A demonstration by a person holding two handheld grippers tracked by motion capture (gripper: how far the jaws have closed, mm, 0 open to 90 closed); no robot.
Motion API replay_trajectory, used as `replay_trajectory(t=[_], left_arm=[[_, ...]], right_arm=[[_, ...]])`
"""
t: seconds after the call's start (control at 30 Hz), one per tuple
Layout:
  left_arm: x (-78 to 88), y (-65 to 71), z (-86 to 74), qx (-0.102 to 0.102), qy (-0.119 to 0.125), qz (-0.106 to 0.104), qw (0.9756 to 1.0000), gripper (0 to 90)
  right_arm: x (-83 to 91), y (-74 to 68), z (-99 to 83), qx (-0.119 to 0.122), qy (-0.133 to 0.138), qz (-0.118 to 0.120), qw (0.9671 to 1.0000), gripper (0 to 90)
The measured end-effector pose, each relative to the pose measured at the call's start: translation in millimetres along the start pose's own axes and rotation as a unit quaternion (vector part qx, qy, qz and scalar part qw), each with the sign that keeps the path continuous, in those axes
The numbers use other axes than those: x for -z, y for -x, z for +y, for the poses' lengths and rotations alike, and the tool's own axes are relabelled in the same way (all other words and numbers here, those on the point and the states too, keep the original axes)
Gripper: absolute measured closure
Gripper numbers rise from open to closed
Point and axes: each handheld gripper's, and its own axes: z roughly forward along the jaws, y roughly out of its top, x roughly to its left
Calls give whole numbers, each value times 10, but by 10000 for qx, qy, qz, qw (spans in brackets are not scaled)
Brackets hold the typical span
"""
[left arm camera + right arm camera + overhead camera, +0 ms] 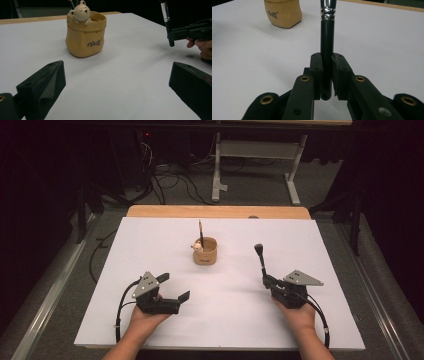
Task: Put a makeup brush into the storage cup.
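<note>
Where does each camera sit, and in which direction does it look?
High view: above the person's side, facing forward and down on the white table; both forearms, left gripper and right gripper.
Left gripper view: on the left gripper, toward the bear pot; its open jaws.
Right gripper view: on the right gripper, along the brush it clamps.
All views share the pot.

White sheet point(150, 245) on wooden table point(215, 211); floor cables point(170, 180).

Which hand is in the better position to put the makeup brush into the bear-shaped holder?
Right. The right gripper is shut on the makeup brush, upright. The left gripper is open and holds nothing. The bear holder stands between both.
</note>
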Motion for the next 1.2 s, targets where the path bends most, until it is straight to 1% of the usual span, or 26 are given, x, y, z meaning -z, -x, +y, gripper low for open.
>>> replay_trajectory(t=[0.07,0.1,0.23,0.3,0.37,0.53,0.7,0.73,0.87,0.93,1.2], left_arm=[[-10,3,-3,1,11,5,10000,17],[-17,3,-5,-11,12,30,10000,17],[-52,0,14,71,54,127,9999,17],[-71,4,28,106,44,110,9999,19],[-102,27,46,29,-12,107,9999,23],[-171,62,109,-37,-50,98,9999,24],[-229,102,189,-96,1,79,9999,24],[-248,115,210,-123,3,66,9999,24],[-311,163,267,-115,15,10,9999,24],[-352,197,294,-124,29,-32,9999,25],[-520,312,351,-124,19,-192,9997,28]], right_arm=[[9,-4,2,-26,26,-26,10000,818],[9,3,3,7,52,-29,10000,818],[21,-1,2,1,63,-85,9999,818],[21,-1,0,38,42,-82,10000,818],[22,-10,-3,36,53,-82,9999,818],[22,-19,-9,112,51,-79,9999,818],[36,-3,-8,100,101,-104,9998,818],[42,-5,-6,69,83,-117,9999,818],[50,1,-3,98,108,-130,9998,818],[51,-3,-3,72,84,-136,9998,818],[61,-9,0,85,101,-145,9998,818]])
